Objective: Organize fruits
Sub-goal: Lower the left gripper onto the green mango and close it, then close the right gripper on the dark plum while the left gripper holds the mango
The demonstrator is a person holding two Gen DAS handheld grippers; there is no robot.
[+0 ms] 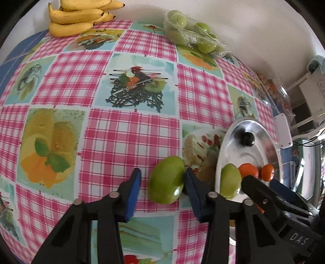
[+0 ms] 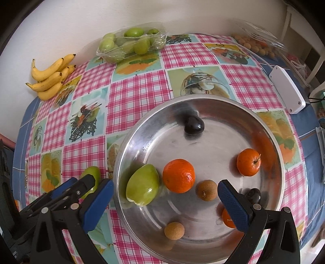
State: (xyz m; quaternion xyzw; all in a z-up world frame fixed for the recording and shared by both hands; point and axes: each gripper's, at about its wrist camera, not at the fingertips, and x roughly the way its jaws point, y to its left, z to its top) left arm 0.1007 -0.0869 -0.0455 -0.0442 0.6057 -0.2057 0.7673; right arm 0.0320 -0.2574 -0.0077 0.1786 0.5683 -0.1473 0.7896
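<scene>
Two green fruits lie close to the grippers. One, a green guava-like fruit, rests on the checked counter just outside the left rim of the steel bowl. Seen from the left wrist, its long axis runs from upper right to lower left, with the blunt, shiny end toward the camera. It sits between the jaws of the left gripper, which are spread wide: the right pad touches or nearly touches the fruit's side, while the left pad stands clear of it.

A second green fruit lies inside the bowl against its left wall. In the right wrist view its long axis slants from upper right to lower left, narrower end up toward the bowl's centre. Just beside it is a large mandarin, touching or almost so. A smaller mandarin lies toward the right wall, stem facing right. Two brown longans are in the near half, and a dark plum is at the far side.

Jaws of the right gripper are wide apart and hold nothing, one pad outside the bowl's left rim, the other over the near right part.

Bananas and a wrapped tray of green fruit sit at the counter's far edge by the wall.
</scene>
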